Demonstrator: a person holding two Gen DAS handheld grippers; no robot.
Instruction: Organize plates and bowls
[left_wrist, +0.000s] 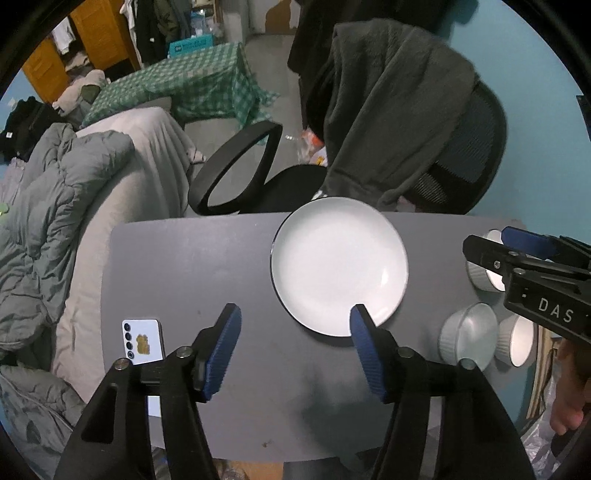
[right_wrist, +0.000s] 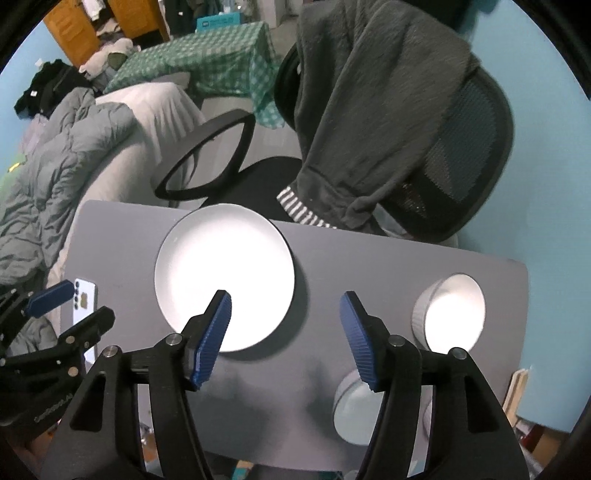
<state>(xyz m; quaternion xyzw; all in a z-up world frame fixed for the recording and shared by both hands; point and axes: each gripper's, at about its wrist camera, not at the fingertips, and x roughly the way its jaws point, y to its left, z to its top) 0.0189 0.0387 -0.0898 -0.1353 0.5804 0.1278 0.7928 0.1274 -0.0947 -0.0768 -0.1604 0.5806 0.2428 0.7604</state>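
A white plate with a dark rim lies on the grey table, near its far edge; it also shows in the right wrist view. Three small white ribbed bowls stand at the table's right: a far one, a near one and one at the right edge. My left gripper is open and empty, above the table just in front of the plate. My right gripper is open and empty, above the table between plate and bowls, partly hiding the near bowl.
A white phone lies face down at the table's left front. A black office chair draped with a dark grey garment stands behind the table. A bed with grey bedding is to the left. A blue wall is at the right.
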